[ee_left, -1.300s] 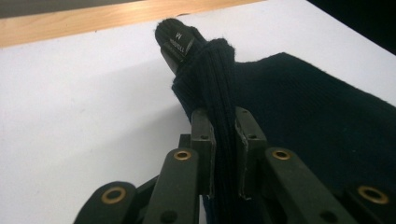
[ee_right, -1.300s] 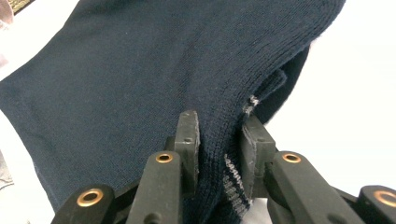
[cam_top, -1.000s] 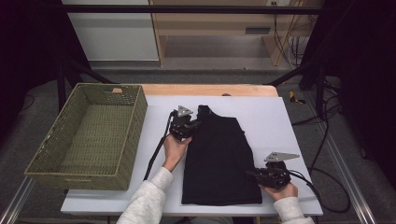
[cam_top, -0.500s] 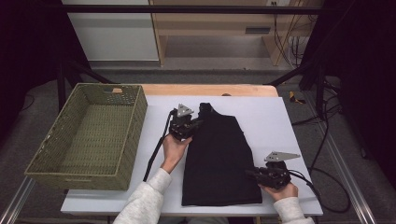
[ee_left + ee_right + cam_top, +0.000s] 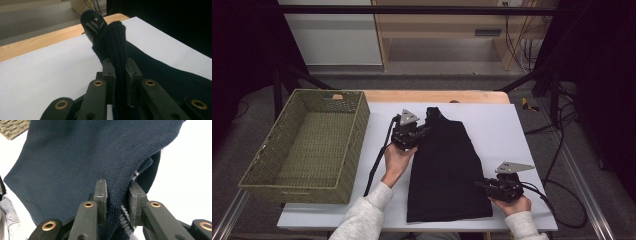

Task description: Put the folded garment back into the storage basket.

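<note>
Your left gripper (image 5: 424, 132) is clamped on the ribbed shoulder strap of the dark knit vest (image 5: 446, 170). In the left gripper view (image 5: 120, 85) the strap runs straight up between the two pads, which press on it from both sides. Just beyond the jaws, the strap folds over and a neck label marked "M" (image 5: 95, 23) faces the camera.

Your right gripper (image 5: 478, 185) pinches the vest's side edge near the hem. In the right gripper view (image 5: 117, 195) a fold of the knit, with a grey-flecked inner face, sits squeezed between the pads, and the rest of the vest spreads away ahead of the jaws.

The vest lies flat on the white table (image 5: 497, 125) between your two grippers. Its long axis runs from the left gripper at the neck end to the hem, close by the right gripper at the near edge. The neck points away from you; the hem points toward you.

A woven basket (image 5: 312, 145) stands outboard of your left gripper, apart from the vest.
</note>
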`<action>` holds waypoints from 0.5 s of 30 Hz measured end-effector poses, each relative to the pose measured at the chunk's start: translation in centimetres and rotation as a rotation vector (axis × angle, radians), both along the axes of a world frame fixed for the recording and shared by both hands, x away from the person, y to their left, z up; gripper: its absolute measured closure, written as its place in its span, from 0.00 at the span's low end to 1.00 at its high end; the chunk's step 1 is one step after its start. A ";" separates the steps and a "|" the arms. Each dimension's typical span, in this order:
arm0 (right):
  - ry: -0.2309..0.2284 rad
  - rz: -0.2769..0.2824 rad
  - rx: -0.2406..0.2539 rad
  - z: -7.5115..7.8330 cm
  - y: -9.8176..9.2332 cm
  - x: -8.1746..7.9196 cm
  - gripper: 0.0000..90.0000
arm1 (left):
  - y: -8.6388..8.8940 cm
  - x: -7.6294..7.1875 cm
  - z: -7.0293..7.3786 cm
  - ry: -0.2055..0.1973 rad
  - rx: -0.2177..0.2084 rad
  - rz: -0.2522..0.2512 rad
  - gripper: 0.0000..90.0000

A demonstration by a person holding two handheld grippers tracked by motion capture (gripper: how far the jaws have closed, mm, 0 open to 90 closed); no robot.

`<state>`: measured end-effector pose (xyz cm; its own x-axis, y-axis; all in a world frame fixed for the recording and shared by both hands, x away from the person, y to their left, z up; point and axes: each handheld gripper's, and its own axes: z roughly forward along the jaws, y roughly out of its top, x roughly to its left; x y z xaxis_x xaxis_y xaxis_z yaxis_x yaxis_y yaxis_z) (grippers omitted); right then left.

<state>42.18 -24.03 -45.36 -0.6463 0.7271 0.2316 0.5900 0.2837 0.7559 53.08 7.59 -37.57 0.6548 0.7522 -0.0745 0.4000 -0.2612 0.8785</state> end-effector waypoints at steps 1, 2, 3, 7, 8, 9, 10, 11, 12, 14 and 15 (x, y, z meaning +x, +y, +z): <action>-0.004 0.001 0.000 0.0 0.0 0.0 0.81 | 0.0 0.0 0.1 -0.001 0.000 0.000 0.90; -0.002 0.000 0.001 0.1 0.0 0.0 0.81 | 0.0 -0.1 0.2 -0.001 -0.001 -0.001 0.90; -0.004 0.000 0.000 0.1 0.1 0.0 0.81 | 0.0 -0.2 0.3 -0.003 0.001 -0.004 0.90; -0.011 0.002 0.001 0.3 0.2 -0.1 0.81 | 0.1 -0.6 0.8 -0.018 0.004 -0.005 0.90; -0.012 0.000 0.003 0.3 0.2 -0.1 0.81 | 0.2 -0.7 1.0 -0.021 0.004 -0.006 0.90; -0.013 0.001 0.005 0.4 0.2 -0.1 0.81 | 0.2 -0.7 1.0 -0.021 0.004 -0.006 0.90; -0.013 0.001 0.005 0.4 0.2 -0.1 0.81 | 0.2 -0.8 1.2 -0.023 0.005 -0.007 0.90; -0.022 0.005 0.006 0.6 0.3 -0.2 0.81 | 0.3 -0.9 1.4 -0.026 0.004 -0.006 0.90; -0.024 0.006 0.006 0.6 0.3 -0.2 0.81 | 0.3 -1.0 1.5 -0.029 0.004 -0.009 0.90; -0.030 0.008 0.006 0.8 0.4 -0.2 0.81 | 0.3 -1.3 2.0 -0.039 0.003 -0.014 0.90; -0.030 0.008 0.006 0.8 0.4 -0.2 0.81 | 0.3 -1.3 2.0 -0.039 0.003 -0.014 0.90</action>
